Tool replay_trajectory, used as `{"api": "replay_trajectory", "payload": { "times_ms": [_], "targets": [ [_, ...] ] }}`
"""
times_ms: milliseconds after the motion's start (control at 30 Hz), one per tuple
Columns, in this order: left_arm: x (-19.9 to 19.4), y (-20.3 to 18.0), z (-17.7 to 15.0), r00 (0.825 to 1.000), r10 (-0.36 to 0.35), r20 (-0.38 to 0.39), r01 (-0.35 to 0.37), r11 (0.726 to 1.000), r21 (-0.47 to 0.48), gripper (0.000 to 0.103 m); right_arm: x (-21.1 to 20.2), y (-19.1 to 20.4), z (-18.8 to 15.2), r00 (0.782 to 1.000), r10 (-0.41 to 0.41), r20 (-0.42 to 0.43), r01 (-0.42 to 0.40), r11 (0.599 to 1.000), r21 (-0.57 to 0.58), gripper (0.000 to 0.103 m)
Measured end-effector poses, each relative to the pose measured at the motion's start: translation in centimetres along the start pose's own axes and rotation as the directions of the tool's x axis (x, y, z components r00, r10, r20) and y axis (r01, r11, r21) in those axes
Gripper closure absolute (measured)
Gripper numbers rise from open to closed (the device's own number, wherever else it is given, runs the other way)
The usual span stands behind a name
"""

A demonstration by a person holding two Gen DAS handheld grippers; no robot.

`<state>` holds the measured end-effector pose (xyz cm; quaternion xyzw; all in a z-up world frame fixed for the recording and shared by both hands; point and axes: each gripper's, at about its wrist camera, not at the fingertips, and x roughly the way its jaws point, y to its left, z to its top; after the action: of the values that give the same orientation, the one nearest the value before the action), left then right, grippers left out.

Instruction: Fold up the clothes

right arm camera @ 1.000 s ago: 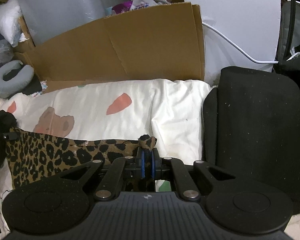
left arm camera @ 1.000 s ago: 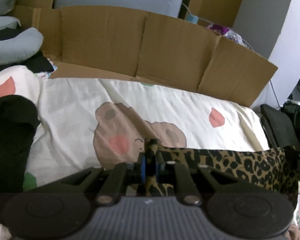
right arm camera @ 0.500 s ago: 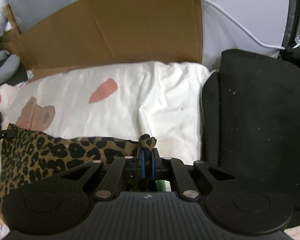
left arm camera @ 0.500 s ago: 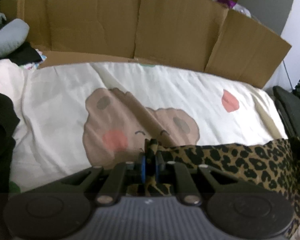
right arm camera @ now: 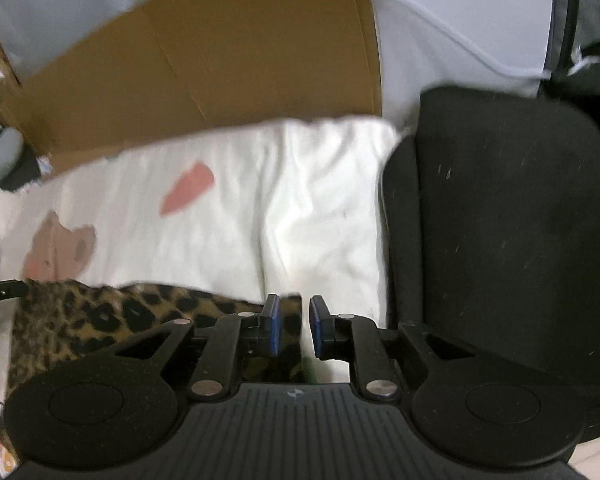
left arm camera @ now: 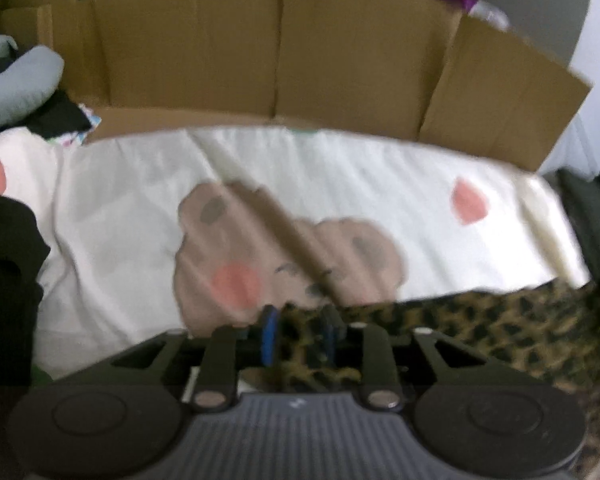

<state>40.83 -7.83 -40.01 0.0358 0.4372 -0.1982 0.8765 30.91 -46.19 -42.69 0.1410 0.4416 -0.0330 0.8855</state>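
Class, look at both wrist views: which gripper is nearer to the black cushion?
Right. The right gripper sits just beside the black cushion, while the left gripper is at the far end of the leopard-print cloth.

Both wrist cameras sit low behind our own fingers, facing the far cardboard wall (left arm camera: 284, 44) across the cream bedsheet (left arm camera: 340, 184). Left view covers the sheet's left — right view its right end. Shared: sheet, cardboard, leopard-print garment (right arm camera: 100, 316).
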Motion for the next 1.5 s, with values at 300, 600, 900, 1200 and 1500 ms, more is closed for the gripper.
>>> {"api": "replay_trajectory", "payload": {
  "times_ms": [300,600,900,1200,1500],
  "targets": [
    [-3.6,-6.2,0.6,0.991,-0.126,0.050,0.124,0.991,0.048,0.060,-3.9,3.0,-0.1,0.992,0.042,0.119,-0.035,0.997,-0.066,0.087],
    [-3.5,-11.1,-1.4,0.985,-0.160,0.064,0.152,0.982,0.112,0.057,-3.7,7.7,-1.5,0.988,0.094,0.123,-0.070,0.981,-0.184,0.087],
    [-2.0,-13.3,-3.1,0.983,-0.185,0.012,0.181,0.972,0.150,0.054,-1.8,9.3,-2.3,0.992,0.102,0.070,-0.084,0.970,-0.226,0.087],
    [0.7,-13.5,-3.3,0.986,-0.166,-0.013,0.166,0.969,0.182,0.061,0.9,9.6,-2.5,0.997,0.055,0.052,-0.038,0.958,-0.283,0.086],
    [3.0,-12.8,-2.7,0.981,-0.190,-0.047,0.196,0.963,0.185,0.057,2.7,9.1,-2.7,0.998,0.060,0.030,-0.048,0.955,-0.291,0.083]
  ]
}}
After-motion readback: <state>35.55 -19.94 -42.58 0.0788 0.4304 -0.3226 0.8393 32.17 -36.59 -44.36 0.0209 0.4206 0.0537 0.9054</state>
